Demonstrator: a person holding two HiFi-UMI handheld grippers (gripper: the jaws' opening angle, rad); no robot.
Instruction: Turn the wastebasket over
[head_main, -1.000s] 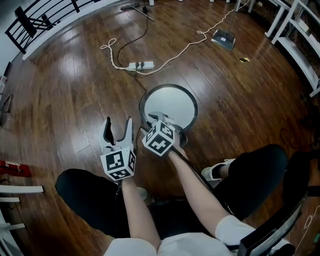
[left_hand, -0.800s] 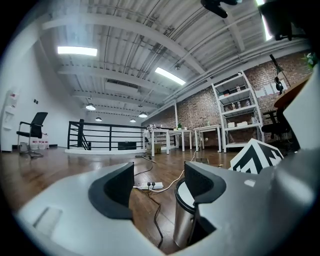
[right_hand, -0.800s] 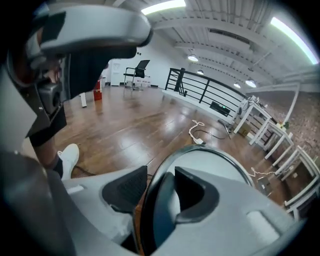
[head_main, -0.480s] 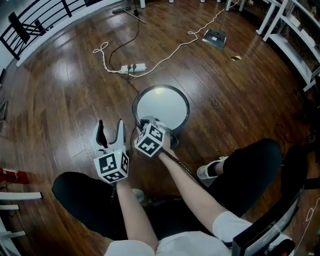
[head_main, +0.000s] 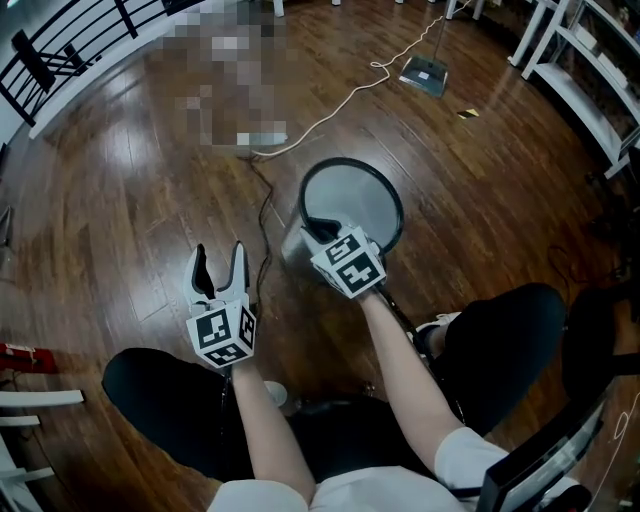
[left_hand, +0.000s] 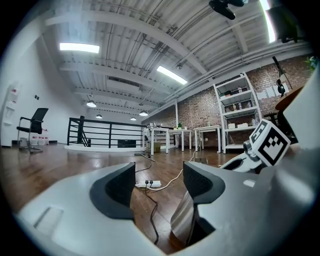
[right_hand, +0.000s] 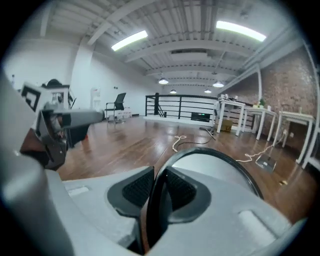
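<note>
**Wastebasket, round, dark-rimmed**

Wastebasket (head_main: 355, 200) is located at the centre of the head view, on wood floor (head_main: 130, 200). It is judged light, stiff-walled and thin-rimmed, best taken at the near rim. Right gripper (head_main: 320, 232), its jaws having just been closing, is clamped on that rim and angled downward. Left gripper (head_main: 220, 262) is held level at lower left, jaws apart and empty.

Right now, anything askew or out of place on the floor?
The wastebasket leans off upright, its outer wall showing under the rim; the right gripper, whose jaws have just been closing, pinches that rim. A white cable trails loose across the floor near it. Nothing spilled or broken shows.
</note>
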